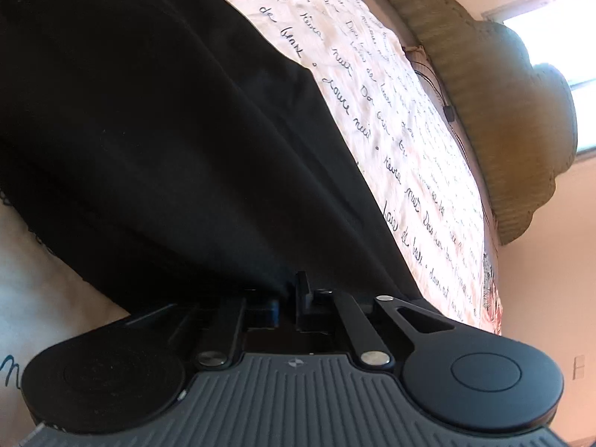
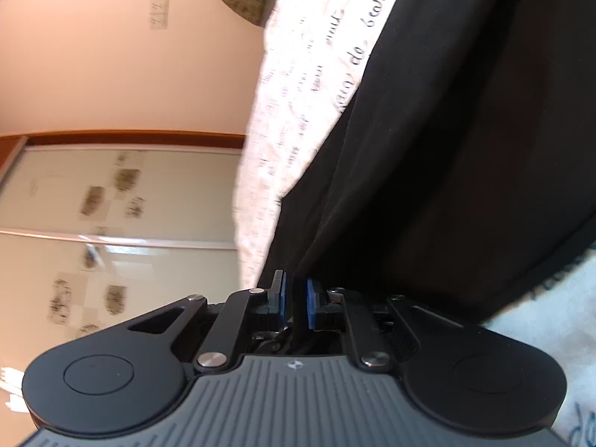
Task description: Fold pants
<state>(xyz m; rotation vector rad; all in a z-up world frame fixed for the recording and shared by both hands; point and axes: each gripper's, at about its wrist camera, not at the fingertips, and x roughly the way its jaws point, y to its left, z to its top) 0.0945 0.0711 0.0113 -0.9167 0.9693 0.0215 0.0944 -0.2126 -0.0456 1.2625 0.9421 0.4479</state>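
left hand-held gripper (image 1: pixel 288 294) clamped, right hand-held gripper (image 2: pixel 294 303) — pinching

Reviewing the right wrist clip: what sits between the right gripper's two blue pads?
In the right wrist view, a pinched fold of the black pants runs between the blue pads of the right gripper; nothing else shows there.

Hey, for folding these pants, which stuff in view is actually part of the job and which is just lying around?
Part of the job:
- black pants
- left gripper, pinching the fabric
- right gripper, pinching the fabric

Just lying about:
- bedspread with handwriting print, under the pants
- woven headboard
- wardrobe doors
- wall switch
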